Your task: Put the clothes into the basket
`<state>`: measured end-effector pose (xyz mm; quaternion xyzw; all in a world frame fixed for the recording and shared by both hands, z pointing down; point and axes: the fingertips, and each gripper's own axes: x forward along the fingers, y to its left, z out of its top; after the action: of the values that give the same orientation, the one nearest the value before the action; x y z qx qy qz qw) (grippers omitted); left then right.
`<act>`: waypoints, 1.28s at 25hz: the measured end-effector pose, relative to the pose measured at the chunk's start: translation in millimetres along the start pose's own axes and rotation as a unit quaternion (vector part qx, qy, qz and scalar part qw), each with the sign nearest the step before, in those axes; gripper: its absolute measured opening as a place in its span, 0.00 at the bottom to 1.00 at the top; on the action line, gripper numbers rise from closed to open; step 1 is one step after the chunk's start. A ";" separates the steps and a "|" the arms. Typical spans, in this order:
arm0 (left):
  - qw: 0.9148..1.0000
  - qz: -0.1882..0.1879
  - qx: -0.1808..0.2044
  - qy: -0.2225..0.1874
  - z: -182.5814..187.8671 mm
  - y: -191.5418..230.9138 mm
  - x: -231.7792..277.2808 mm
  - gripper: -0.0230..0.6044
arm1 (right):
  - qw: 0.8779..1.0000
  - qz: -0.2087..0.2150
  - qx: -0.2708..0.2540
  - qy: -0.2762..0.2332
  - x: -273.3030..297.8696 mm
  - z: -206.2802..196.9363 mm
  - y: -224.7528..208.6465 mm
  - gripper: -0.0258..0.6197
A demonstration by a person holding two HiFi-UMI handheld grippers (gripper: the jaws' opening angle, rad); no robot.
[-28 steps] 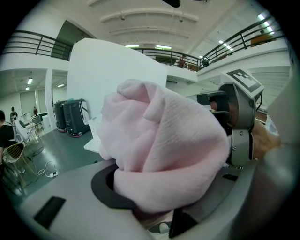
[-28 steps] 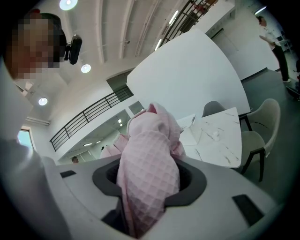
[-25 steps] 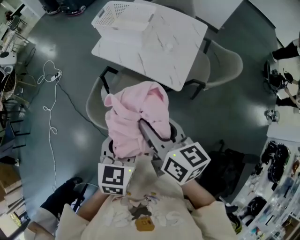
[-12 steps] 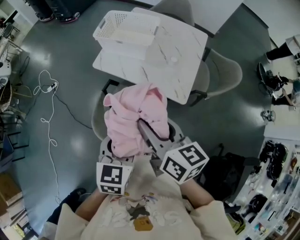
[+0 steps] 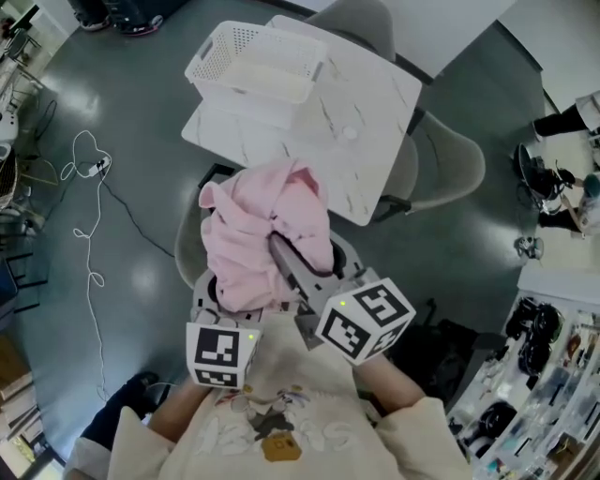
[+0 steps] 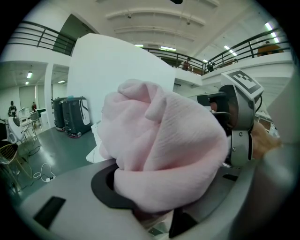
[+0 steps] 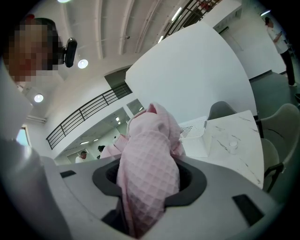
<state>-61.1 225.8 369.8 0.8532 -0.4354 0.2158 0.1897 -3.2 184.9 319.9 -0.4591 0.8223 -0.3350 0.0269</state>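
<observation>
A: Left gripper [image 6: 157, 199]: jaws clamped on the pink cloth [image 5: 258, 234], which bulges out over them. Right gripper [image 7: 149, 185]: closed on the same cloth, with a waffle-knit fold pinched between its pads. Together they hold the bundle up in front of the chest, clear of the floor.

B: Change over the last second?

A: Grip and bundle shape are the same. The table [image 5: 361, 164] and basket [image 5: 246, 86] sit lower in the head view than a second ago, so the person is walking toward them with the load. Judgement: the carry is under way, and the cloth is not yet over the table.

B: Basket?

A: It's on the table's far left corner. It looks empty, with no cloth in it.

B: Anything in the way?

A: A chair [image 5: 190, 246] stands at the table's near edge, between person and table. The bundle hides most of it, which is the main risk.
- A second chair [image 5: 450, 155] stands at the right edge.
- A third chair [image 5: 356, 14] stands at the far edge.
- A white cable [image 5: 89, 206] loops on the floor to the left, well apart from the path.
- A small clear thing [image 5: 350, 133] sits mid-table, right of the basket.
</observation>
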 end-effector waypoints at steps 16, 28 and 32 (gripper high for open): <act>0.997 0.061 -0.047 0.002 87.6 44.0 148.8 0.35 | 0.996 0.059 -0.012 0.064 110.8 99.8 -109.3 0.34; 0.995 0.085 -0.060 -0.008 123.2 76.8 194.6 0.35 | 0.993 0.084 -0.020 0.082 162.3 136.5 -133.7 0.34; 0.993 0.095 -0.063 -0.016 141.5 90.2 199.7 0.35 | 0.992 0.095 -0.026 0.079 177.7 154.0 -130.2 0.34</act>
<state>-1.3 -28.2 370.4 0.7979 -0.5300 0.1910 0.2145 44.5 -79.6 322.5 -0.3513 0.8702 -0.3449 -0.0181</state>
